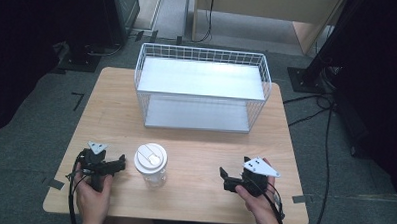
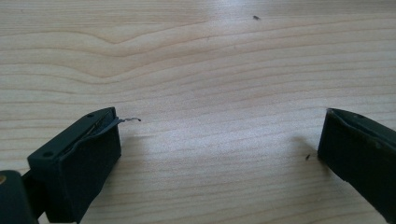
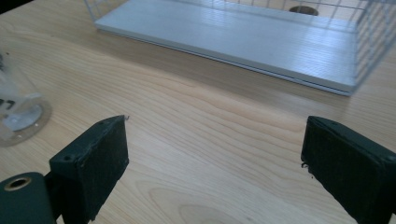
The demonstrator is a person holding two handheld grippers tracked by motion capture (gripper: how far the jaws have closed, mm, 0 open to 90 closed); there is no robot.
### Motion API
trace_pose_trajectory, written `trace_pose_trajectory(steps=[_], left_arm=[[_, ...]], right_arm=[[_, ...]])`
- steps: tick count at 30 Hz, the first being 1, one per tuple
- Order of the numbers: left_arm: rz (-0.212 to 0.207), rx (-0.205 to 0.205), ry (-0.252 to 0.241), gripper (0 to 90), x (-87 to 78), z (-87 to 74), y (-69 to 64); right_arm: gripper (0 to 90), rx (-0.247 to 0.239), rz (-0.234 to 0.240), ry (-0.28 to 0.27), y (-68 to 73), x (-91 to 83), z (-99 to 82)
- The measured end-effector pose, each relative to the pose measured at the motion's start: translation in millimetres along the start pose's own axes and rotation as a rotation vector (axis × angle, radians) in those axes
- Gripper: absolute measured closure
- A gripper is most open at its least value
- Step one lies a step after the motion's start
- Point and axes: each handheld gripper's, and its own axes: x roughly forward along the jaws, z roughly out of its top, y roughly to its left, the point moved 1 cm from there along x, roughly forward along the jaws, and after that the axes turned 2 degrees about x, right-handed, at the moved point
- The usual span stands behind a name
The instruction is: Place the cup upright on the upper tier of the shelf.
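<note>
A clear plastic cup w/ a white lid (image 1: 150, 165) stands upright on the light wooden worktop (image 1: 195, 142), near the front edge, a bit left of centre. The lid is round and flat w/ a small raised tab on top. In the right gripper view the cup's clear base (image 3: 18, 114) sits at the far left of the frame, blurred.

Left tongs (image 1: 120, 164), black, held in the person's left hand (image 1: 92, 196), lie just beside the cup on its left, tips pointing toward it; whether they touch the cup can't be told. A grey three-cornered plate sits on top of them. In the left gripper view the left tongs (image 2: 219, 140) stand wide apart over bare wood grain, nothing between the jaws.

Right tongs (image 1: 223, 174), black, held in the person's right hand (image 1: 261, 204), sit to the right of the cup, well apart from it, tips pointing left. They also carry a grey three-cornered plate. In the right gripper view the right tongs (image 3: 215, 144) are wide apart, w/ only bare worktop between the jaws.

Behind the cup, toward the back of the worktop, stands a white wire-mesh rack w/ two flat white shelves (image 1: 202, 87), one above the other, open at the front. Its lower shelf and mesh side appear beyond the right tongs in the right gripper view (image 3: 243, 42).

Black cables trail from both tongs off the front edge. Grey carpet floor (image 1: 35, 131) surrounds the worktop.
</note>
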Motion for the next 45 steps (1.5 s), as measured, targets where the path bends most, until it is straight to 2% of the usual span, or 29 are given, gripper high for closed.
trace_pose_trajectory(steps=[14,30,45], left_arm=[[0.0,0.0,0.0,0.0,0.0,0.0,0.0],[0.0,0.0,0.0,0.0,0.0,0.0,0.0],[0.0,0.0,0.0,0.0,0.0,0.0,0.0]], right_arm=[[7.5,-0.031,0.077,-0.005,37.7,19.9,9.5],[7.5,-0.062,0.152,-0.011,73.9,35.8,17.3],[7.5,-0.085,0.209,-0.01,99.5,46.8,20.4]])
